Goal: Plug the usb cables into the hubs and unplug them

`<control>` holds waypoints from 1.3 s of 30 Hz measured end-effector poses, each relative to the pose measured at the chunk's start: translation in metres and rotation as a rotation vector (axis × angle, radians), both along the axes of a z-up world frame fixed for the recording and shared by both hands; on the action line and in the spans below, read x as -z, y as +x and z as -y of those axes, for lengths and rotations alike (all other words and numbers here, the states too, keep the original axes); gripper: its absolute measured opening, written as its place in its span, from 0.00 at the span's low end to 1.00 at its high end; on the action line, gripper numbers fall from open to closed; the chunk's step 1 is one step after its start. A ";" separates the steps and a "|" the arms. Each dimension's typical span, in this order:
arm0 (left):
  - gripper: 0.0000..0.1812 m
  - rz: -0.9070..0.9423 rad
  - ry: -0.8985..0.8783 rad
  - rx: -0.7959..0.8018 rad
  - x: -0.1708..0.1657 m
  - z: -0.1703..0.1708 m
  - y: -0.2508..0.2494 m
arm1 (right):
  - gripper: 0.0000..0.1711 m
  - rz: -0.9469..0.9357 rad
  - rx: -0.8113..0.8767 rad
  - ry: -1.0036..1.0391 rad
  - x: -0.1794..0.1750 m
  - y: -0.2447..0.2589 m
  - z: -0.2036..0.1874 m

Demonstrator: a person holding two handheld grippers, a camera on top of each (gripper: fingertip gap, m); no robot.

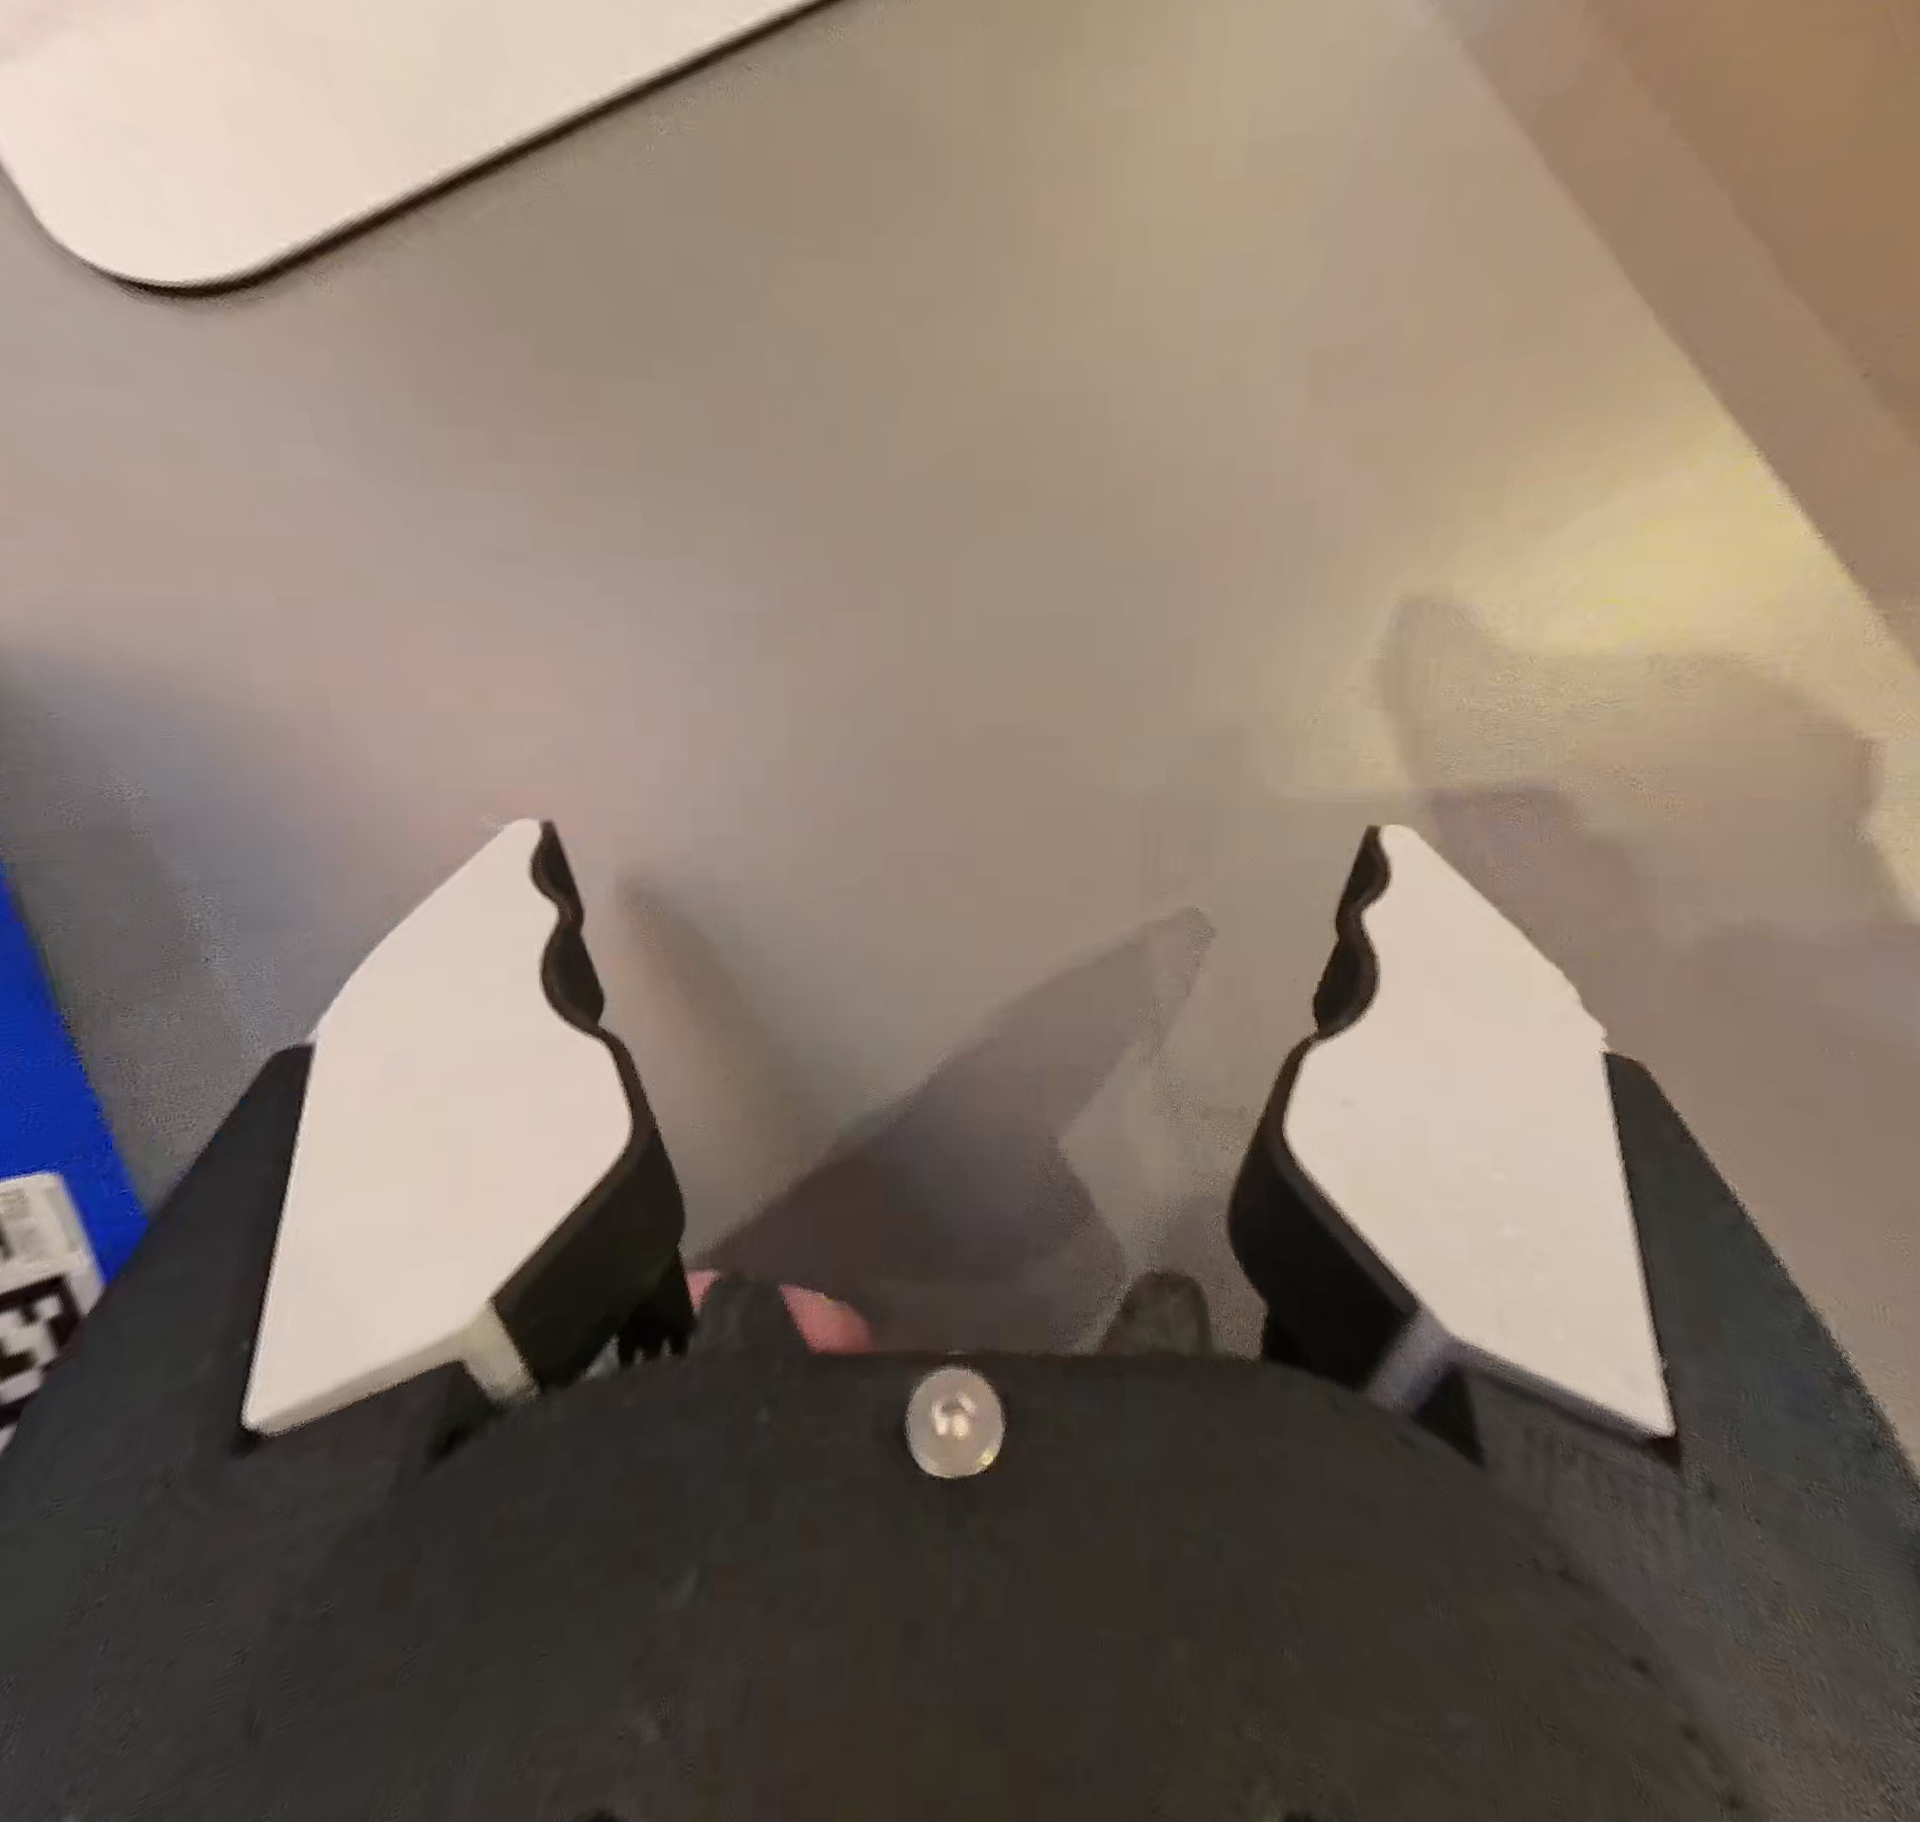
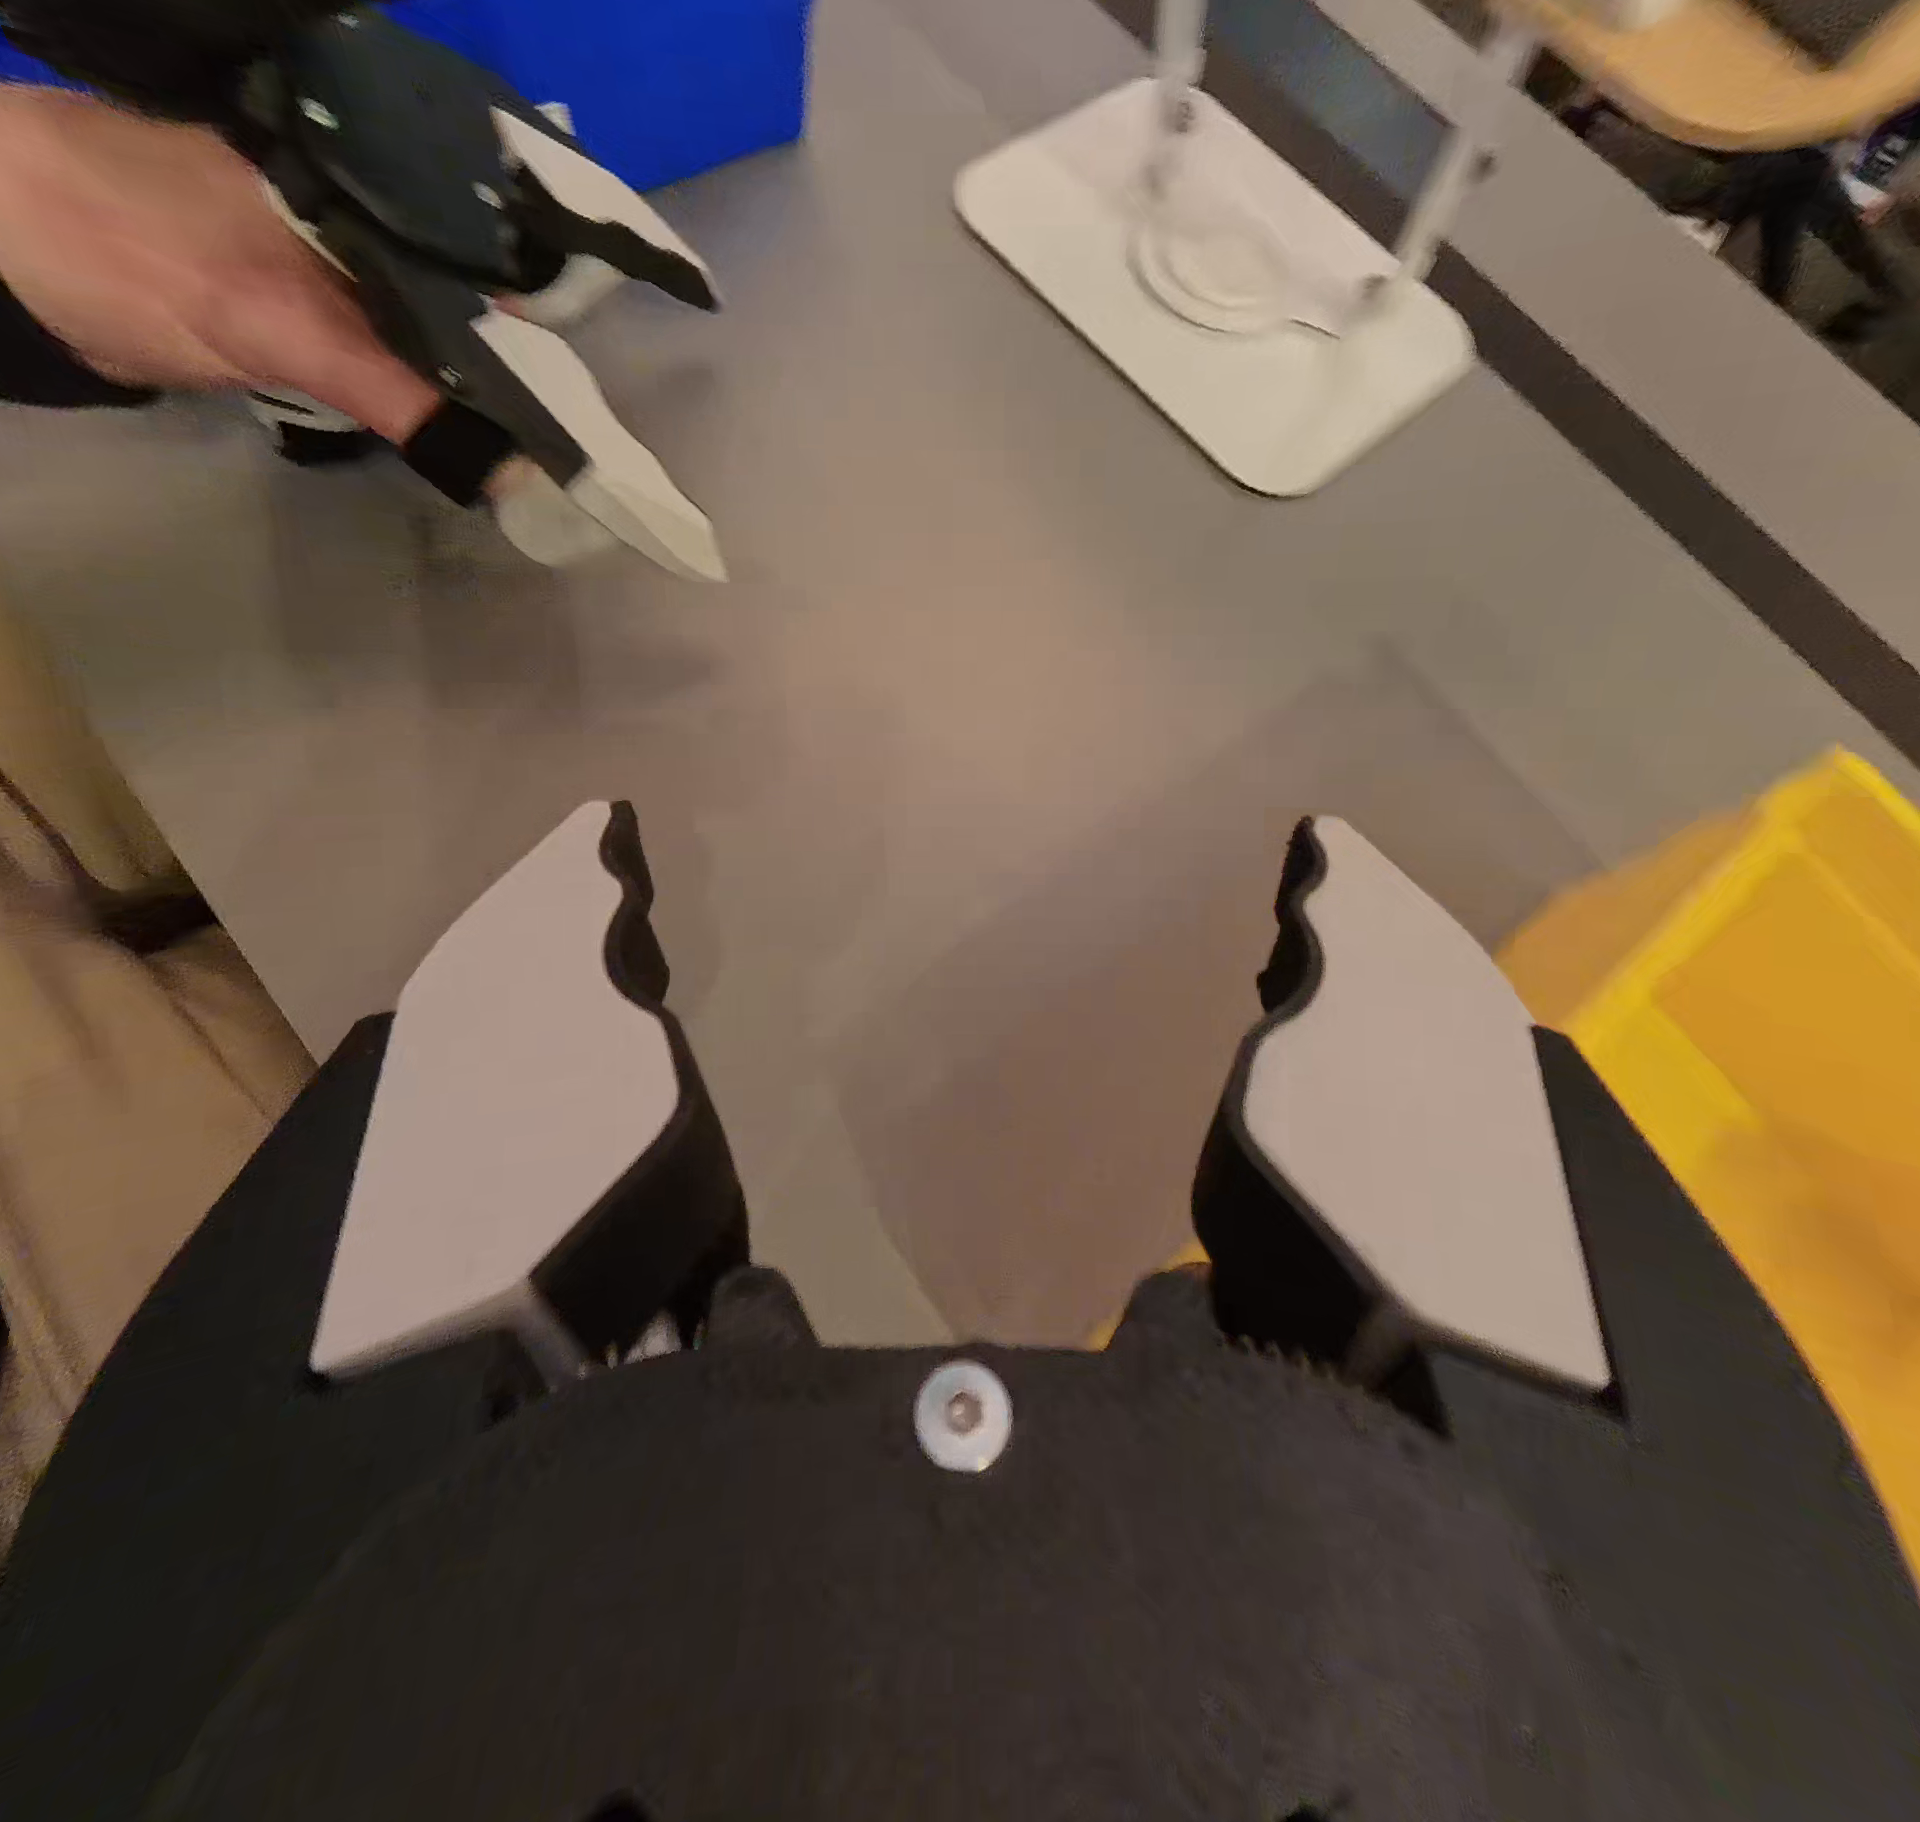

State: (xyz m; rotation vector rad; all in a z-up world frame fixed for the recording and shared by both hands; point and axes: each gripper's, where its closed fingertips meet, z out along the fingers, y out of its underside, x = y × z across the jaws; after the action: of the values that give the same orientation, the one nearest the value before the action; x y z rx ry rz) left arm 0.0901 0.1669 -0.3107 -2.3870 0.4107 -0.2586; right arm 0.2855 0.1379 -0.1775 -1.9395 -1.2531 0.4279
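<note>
No USB cable or hub shows in either view. My left gripper (image 1: 961, 837) is open and empty above the bare grey table (image 1: 935, 525). My right gripper (image 2: 961, 816) is open and empty above the same table (image 2: 987, 681). The left gripper also shows in the right wrist view (image 2: 717, 432) at the upper left, held by a hand (image 2: 156, 266), its white fingers spread apart. Both views are blurred by motion.
A white monitor stand base (image 2: 1216, 286) sits at the far right of the table; its corner shows in the left wrist view (image 1: 364, 58). A blue box (image 2: 644, 27) stands at the far left, and also at the left edge (image 1: 42, 1045). A yellow bin (image 2: 1714, 1024) is at the right.
</note>
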 end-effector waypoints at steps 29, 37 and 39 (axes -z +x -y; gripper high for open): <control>0.52 -0.091 -0.029 -0.015 0.015 0.017 0.015 | 0.85 0.096 0.003 -0.174 0.156 -0.079 -0.019; 0.56 -0.095 -0.046 -0.046 0.016 0.022 0.009 | 0.85 0.091 0.074 -0.177 0.156 -0.075 -0.021; 0.55 -0.095 -0.032 -0.021 0.015 0.023 0.010 | 0.85 0.089 0.075 -0.179 0.156 -0.075 -0.021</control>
State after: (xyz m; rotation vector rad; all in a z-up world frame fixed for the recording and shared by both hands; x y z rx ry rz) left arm 0.1000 0.1437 -0.3261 -2.4403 0.4277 -0.1430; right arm 0.2105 0.1585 -0.3337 -2.1701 -1.2291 0.4316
